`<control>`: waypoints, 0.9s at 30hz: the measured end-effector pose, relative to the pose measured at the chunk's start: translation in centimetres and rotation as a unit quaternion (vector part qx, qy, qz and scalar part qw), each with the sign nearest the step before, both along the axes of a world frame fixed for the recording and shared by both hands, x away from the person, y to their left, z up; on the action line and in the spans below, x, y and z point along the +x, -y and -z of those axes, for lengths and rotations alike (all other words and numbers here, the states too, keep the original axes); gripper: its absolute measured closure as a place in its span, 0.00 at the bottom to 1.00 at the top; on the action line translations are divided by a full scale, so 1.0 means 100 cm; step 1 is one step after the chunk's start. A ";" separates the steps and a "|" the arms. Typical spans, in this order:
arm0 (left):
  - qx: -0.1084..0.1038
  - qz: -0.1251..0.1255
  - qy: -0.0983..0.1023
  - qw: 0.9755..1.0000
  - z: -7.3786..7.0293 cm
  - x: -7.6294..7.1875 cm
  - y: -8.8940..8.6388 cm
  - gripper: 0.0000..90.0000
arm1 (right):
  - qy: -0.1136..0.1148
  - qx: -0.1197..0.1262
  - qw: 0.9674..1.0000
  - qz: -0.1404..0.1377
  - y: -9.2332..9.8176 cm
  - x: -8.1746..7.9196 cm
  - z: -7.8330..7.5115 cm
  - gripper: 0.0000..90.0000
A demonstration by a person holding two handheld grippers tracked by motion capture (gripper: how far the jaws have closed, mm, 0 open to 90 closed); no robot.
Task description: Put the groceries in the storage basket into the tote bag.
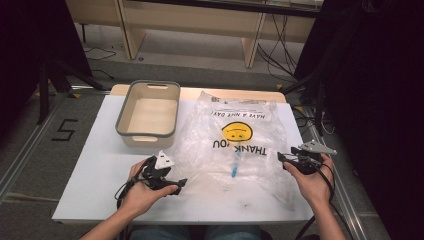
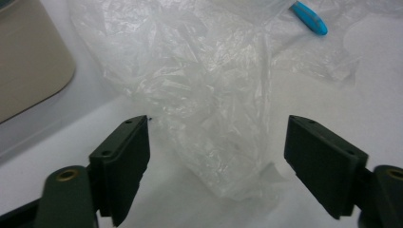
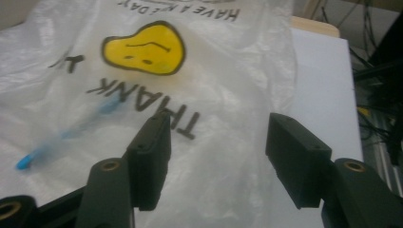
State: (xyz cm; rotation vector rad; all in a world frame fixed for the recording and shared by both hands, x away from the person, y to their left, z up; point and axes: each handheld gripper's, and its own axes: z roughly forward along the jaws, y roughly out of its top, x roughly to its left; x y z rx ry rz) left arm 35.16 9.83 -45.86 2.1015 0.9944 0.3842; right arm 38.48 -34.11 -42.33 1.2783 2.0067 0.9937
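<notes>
- Item: clear plastic bag, printed with a yellow smiley and the words THANK YOU and HAVE A NICE DAY; lies flat and crumpled on the white table, mid-right, print upside down from the person's side
- Contents: a blue pen-like object inside the bag near its near end, long axis running roughly toward and away from the person
- Neighbour: grey-rimmed beige tub, just left of the bag's far half, interior bare
- Left gripper: jaws spread wide, nothing pinched; a crumpled near-left corner of the bag lies between and ahead of them on the table, the pads apart from the film
- Right gripper: jaws likewise parted and gripping nothing; the bag's right edge lies under and ahead of them, pads clear of it
- Governing relation: the bag sits between the two grippers, its long axis running away from the person; each gripper faces inward at its own near corner, about equally close, so either could close on the film first, in my judgement
- High view: gives the whole layout, both hands, tub and bag outline
- Left gripper view: gives the loose folded film at the corner and the blue tip at the far top
- Right gripper view: gives the print close up, the blue object blurred through the film, and the table's bare right edge
</notes>
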 end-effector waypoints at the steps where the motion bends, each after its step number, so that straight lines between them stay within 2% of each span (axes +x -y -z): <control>1: -0.003 -0.002 0.002 1.000 0.000 0.000 -0.001 0.24 | 0.000 0.002 1.000 -0.011 -0.001 -0.003 0.001 0.44; 4: -0.005 0.000 0.007 1.000 0.000 0.000 -0.003 0.22 | -0.003 0.008 0.999 -0.037 -0.003 -0.011 0.007 0.44; 8: -0.007 0.001 0.008 1.000 0.001 0.000 -0.005 0.21 | -0.014 0.007 0.999 -0.052 -0.005 -0.016 0.014 0.42; 27: 0.000 0.005 0.017 1.000 0.005 0.003 -0.008 0.19 | -0.012 0.016 0.998 -0.054 -0.004 -0.022 0.016 0.40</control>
